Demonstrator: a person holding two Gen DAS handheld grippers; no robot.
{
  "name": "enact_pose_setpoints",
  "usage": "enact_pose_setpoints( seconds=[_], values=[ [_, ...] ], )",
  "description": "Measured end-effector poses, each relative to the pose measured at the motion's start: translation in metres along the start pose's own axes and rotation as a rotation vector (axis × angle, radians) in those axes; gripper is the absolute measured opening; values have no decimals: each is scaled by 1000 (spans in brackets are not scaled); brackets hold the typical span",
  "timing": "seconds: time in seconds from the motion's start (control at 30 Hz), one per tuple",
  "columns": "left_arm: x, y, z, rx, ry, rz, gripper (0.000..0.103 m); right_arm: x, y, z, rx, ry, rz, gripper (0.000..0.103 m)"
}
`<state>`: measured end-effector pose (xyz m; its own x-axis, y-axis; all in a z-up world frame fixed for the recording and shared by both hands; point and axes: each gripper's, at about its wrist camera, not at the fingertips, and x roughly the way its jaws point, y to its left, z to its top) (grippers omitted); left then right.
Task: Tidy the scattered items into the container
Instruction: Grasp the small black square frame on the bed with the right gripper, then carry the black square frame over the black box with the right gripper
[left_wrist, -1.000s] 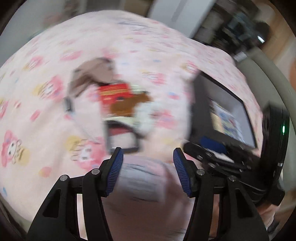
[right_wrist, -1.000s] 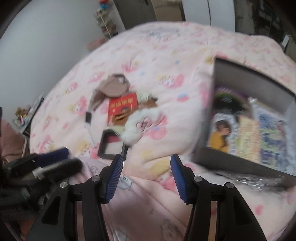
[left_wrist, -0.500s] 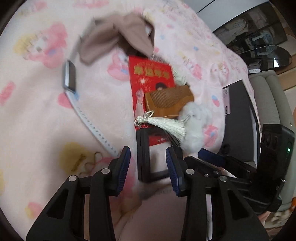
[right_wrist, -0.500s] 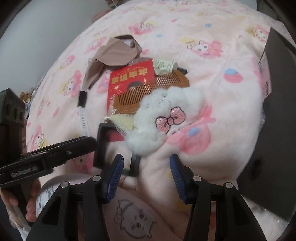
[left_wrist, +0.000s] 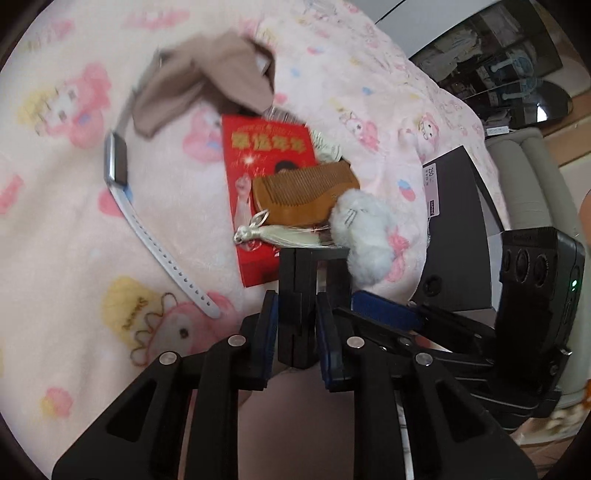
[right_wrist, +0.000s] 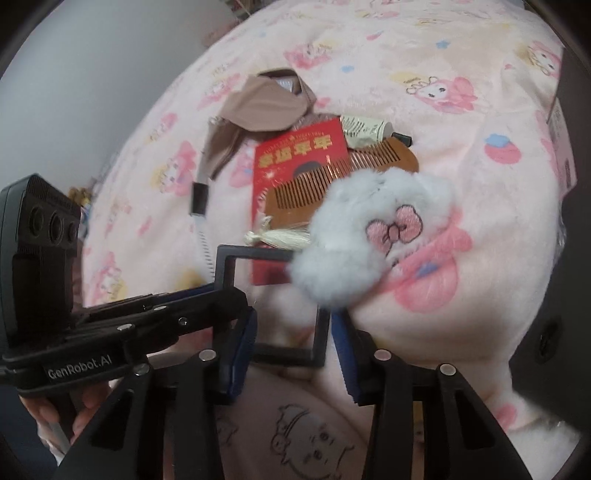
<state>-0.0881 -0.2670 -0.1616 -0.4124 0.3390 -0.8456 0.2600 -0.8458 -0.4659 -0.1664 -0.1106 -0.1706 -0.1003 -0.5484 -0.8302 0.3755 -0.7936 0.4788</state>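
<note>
Already the left gripper (left_wrist: 295, 328) is clenched on the near side of the black frame (right_wrist: 236, 258), which lies just in front of the red packet (right_wrist: 299, 155). The right gripper (right_wrist: 291, 343) is closing around the frame's other side (contact unclear). With 2 grips, opposing pulls could twist it; lifting may drag the tassel (left_wrist: 280, 234) and plush toy (right_wrist: 373, 236) resting on its far edge.

The bed's blanket (left_wrist: 66, 236) looks soft, fleecy cloth. The comb (left_wrist: 306, 194) is smooth brown wood, the red packet (left_wrist: 266, 155) glossy paper, the white plush (right_wrist: 373, 236) fluffy, the black frame (right_wrist: 229, 266) matt plastic.
</note>
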Motion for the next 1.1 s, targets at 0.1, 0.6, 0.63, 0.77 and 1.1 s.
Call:
enact_pose_setpoints(
  seconds=[0.1, 0.6, 0.63, 0.77, 1.1],
  values=[
    [-19, -16, -4, 39, -46, 17, 19, -23, 6, -8, 14, -40, 93, 27],
    [-19, -148, -67, 272, 33, -171, 19, -140, -32, -87, 106, -238, -82, 26],
    [-9, -160, -74, 292, 58, -193, 19, -147, -43, -97, 134, -241, -94, 26],
    [24, -189, -90, 335, 124, -216, 19, -166, -80, -127, 217, -247, -150, 26],
    [51, -193, -95, 302, 102, -29, 24, -173, -124, -146, 278, -278, -214, 28]
  ],
)
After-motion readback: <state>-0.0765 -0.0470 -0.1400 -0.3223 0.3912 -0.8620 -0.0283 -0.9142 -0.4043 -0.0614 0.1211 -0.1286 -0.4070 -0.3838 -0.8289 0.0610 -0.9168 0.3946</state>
